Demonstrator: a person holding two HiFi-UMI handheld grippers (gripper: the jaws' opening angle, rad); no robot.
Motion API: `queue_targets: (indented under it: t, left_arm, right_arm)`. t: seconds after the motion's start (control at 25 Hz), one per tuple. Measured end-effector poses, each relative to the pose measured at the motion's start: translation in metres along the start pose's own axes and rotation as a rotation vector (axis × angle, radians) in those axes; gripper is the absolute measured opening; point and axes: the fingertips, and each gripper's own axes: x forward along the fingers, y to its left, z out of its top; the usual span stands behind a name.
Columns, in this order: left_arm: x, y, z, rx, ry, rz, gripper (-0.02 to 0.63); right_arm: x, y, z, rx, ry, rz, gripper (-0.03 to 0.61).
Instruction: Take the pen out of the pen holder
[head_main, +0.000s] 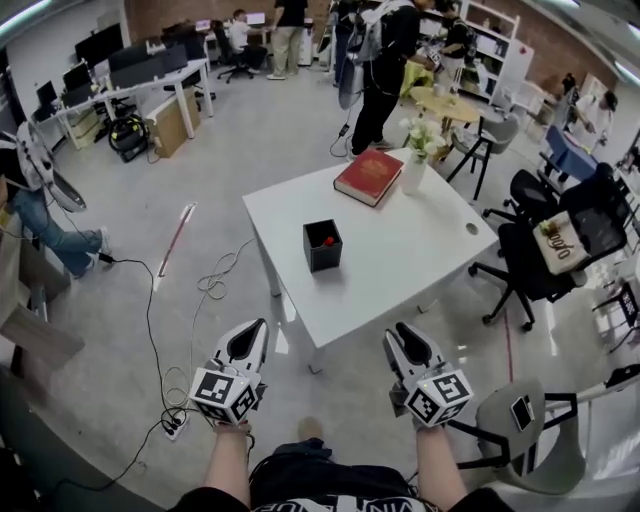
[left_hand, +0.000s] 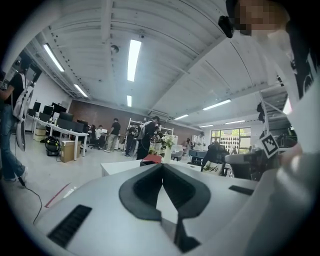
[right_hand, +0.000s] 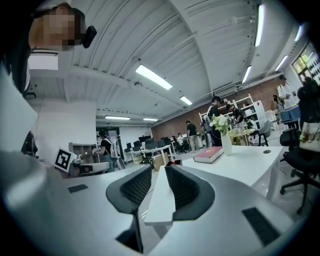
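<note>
While both grippers hang short of the bench, not yet over it: left gripper (head_main: 258, 326) jaws meet at the tips, empty. Right gripper (head_main: 399, 329) jaws stand a slit apart, nothing between.

Black square open-topped pen holder (head_main: 322, 246) sits mid-bench on the white rectangular bench (head_main: 420, 262). The red-tipped pen (head_main: 327, 241) stands inside, well apart from both grippers.

Judgement: spread one pair, descend from above, pinch the red end, lift straight; steady the holder with the other.

Only the head view looks into the holder. The gripper views skim the bench top and show no pen.

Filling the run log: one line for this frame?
phase: pre-approach | left gripper: shut, empty | right gripper: slightly apart, empty | red-tipped pen: in black square pen holder on white table | contact: none
</note>
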Motion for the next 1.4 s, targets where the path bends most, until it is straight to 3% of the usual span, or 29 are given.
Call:
queue_targets:
  t: [0.32,0.68,1.0,1.4]
  left_arm:
    - [0.033,0.033,-0.002,0.000,0.002,-0.025,0.003]
    - [0.051,0.041,-0.013,-0.011,0.026,-0.049,0.003]
    - [0.079,0.061,-0.010,-0.008,0.023,-0.013,0.003]
    - [0.138,0.089,-0.015,-0.029,0.047,0.056,0.003]
  right_arm:
    - [0.042,-0.008,-0.007,0.002,-0.002,-0.010,0.126]
    - [0.064,-0.017,-0.011,0.011,0.015,-0.016,0.127]
    - [0.113,-0.031,-0.006,0.001,0.027,0.051,0.126]
    - [0.196,-0.057,-0.007,-0.055,0.122,0.188,0.127]
